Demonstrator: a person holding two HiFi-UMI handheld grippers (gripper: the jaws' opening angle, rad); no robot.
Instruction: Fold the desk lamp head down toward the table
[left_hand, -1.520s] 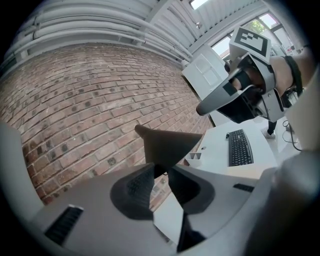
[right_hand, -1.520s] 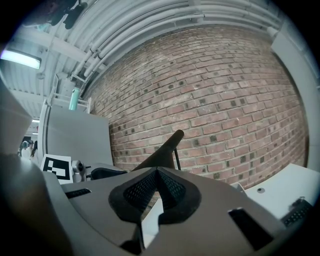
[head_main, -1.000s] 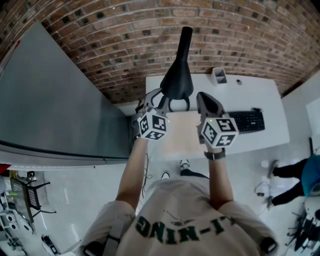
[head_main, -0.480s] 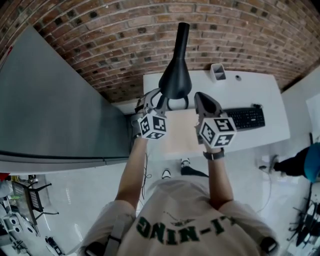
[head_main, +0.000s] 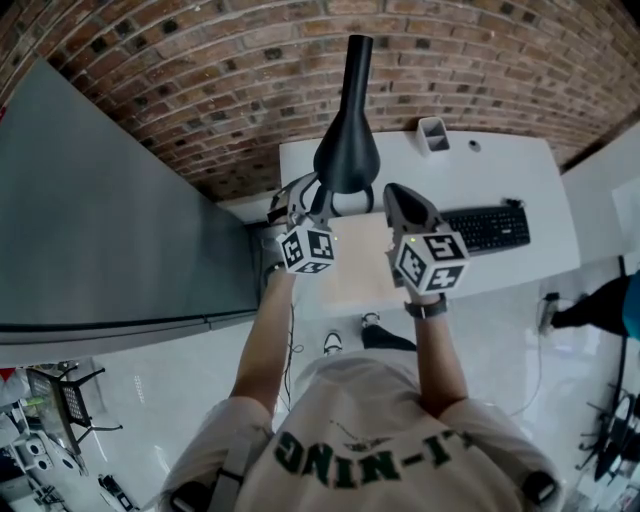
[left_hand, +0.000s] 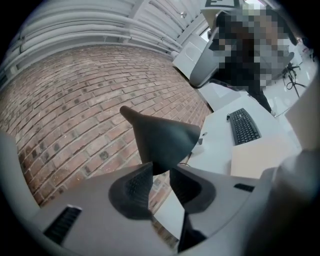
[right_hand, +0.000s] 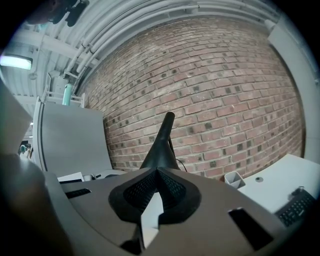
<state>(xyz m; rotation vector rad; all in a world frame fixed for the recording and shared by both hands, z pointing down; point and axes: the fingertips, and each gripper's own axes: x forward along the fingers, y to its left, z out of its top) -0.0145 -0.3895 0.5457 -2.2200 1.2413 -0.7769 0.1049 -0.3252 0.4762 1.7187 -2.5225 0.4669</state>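
The left gripper (left_hand: 161, 169) pinches the lower rim of the lamp head (head_main: 347, 158) in its jaws, high over the counter's (head_main: 520, 170) far-left corner. The right gripper (right_hand: 157, 172) hovers beside it, jaws pressed together and empty. The fold looks barely begun.

- One black cone-headed desk lamp (head_main: 347, 155).
- One white rectangular table (head_main: 520, 170).
- One black computer keyboard (head_main: 487, 228).
- One small grey open-topped desk cup (head_main: 434, 133).
- One pale beige desk mat (head_main: 355, 265).
- Two grey handheld grippers: left gripper (left_hand: 161, 169), jaws opening on the lamp's rim, and right gripper (right_hand: 156, 171).
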